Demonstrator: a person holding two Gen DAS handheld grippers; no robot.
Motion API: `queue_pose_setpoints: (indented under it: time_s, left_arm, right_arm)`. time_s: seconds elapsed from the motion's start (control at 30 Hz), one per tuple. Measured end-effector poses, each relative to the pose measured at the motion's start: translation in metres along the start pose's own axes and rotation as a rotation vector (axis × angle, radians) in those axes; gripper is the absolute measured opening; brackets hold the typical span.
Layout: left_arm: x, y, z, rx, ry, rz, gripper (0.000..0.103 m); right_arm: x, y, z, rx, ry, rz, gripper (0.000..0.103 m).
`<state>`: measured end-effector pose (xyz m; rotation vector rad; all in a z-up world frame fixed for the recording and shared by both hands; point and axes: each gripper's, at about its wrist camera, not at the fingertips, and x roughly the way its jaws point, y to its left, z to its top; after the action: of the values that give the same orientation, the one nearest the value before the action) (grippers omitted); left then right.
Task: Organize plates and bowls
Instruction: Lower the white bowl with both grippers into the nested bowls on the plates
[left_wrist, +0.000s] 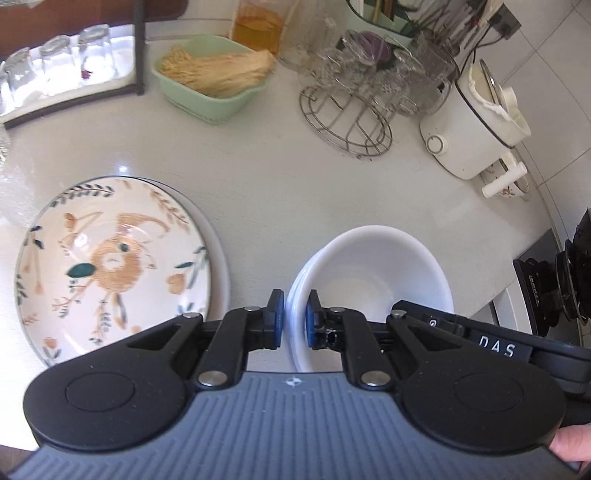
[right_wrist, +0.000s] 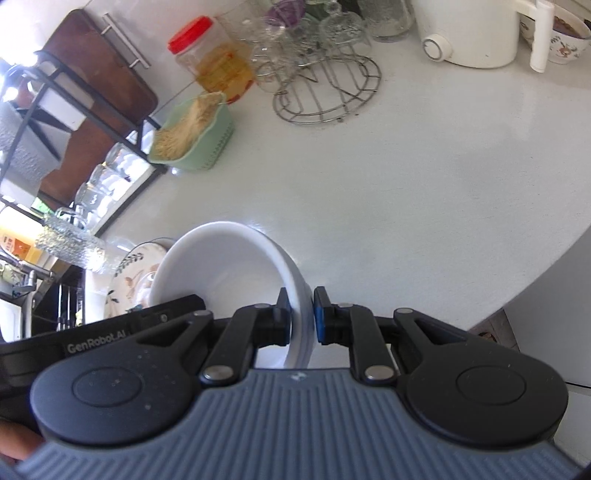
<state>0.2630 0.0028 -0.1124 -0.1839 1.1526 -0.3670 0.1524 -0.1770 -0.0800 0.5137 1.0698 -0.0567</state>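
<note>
2 grippers held a stack of white bowls (left_wrist: 373, 273) between them, each clamped on the rim from an opposite side. We saw the left gripper (left_wrist: 293, 317) closed on the stack's near-left rim, 1 blue pad inside and 1 outside, and the right gripper (right_wrist: 302, 314) pinching the opposite rim in the same way. The gripper bodies hid the near rim of the stack in both views, so we could not tell whether its base touched the counter (left_wrist: 280, 177); nor could we count the bowls with certainty from the edge lines. Only a fingertip of each hand showed at the frame borders.

Just left of the bowls lay a patterned plate (left_wrist: 110, 269) upon a plain plate (left_wrist: 218, 251), of which only a crescent of rim appeared. The 2 stacks stood near each other but apart.

Beyond the bowls the pale counter lay bare up to a wire glass rack (left_wrist: 347, 118), a green basket (left_wrist: 210, 77) of dry noodles and a white cooker (left_wrist: 469, 136). A red-lidded jar (right_wrist: 210, 55) stood behind the basket. To the right, the counter's curved edge ran close to the bowls.
</note>
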Motion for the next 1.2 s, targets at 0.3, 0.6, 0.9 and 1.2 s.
queue_pose_setpoints:
  time_s: [0.3,0.6,0.9,1.2]
  left_arm:
    - [-0.028,0.034,0.005,-0.007,-0.036,-0.006,0.014]
    - [-0.05,0.077,0.008,-0.06,-0.082,0.009,0.015]
    - [-0.055,0.122,0.006,-0.163,-0.123,0.064,0.015]
    - [-0.046,0.156,0.002,-0.269,-0.131,0.111,0.015]
  right_arm:
    - [0.0,0.039,-0.007,-0.026,-0.01,0.02,0.016]
    - [0.01,0.077,-0.012,-0.061,-0.006,0.058,0.016]
    - [0.041,0.119,-0.012,-0.15,0.056,0.084,0.016]
    - [0.077,0.146,-0.007,-0.225,0.128,0.1,0.016]
